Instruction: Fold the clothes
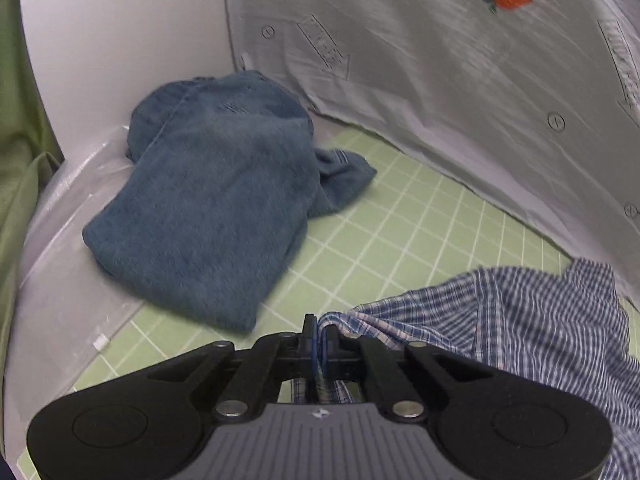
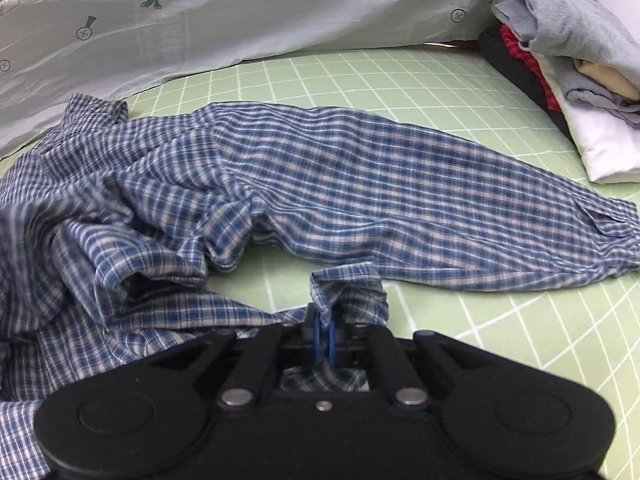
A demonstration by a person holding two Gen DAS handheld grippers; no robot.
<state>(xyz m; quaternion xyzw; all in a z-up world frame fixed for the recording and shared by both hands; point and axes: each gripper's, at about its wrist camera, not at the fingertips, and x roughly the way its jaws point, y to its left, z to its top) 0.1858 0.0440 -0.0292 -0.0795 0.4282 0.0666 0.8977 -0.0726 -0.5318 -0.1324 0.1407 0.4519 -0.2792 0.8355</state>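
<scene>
A blue and white checked shirt (image 2: 320, 176) lies crumpled on the green grid mat (image 2: 500, 320), one sleeve stretched out to the right. My right gripper (image 2: 323, 320) is shut on an edge of the shirt near the front. In the left wrist view the same checked shirt (image 1: 520, 320) bunches at the right, and my left gripper (image 1: 318, 328) is shut on another edge of it, just above the mat (image 1: 400, 240).
A crumpled blue denim garment (image 1: 216, 208) lies on the mat at the left, by a white wall. A pale sheet with a carrot print (image 1: 460, 60) hangs at the back. A stack of folded clothes (image 2: 560, 60) stands at the right.
</scene>
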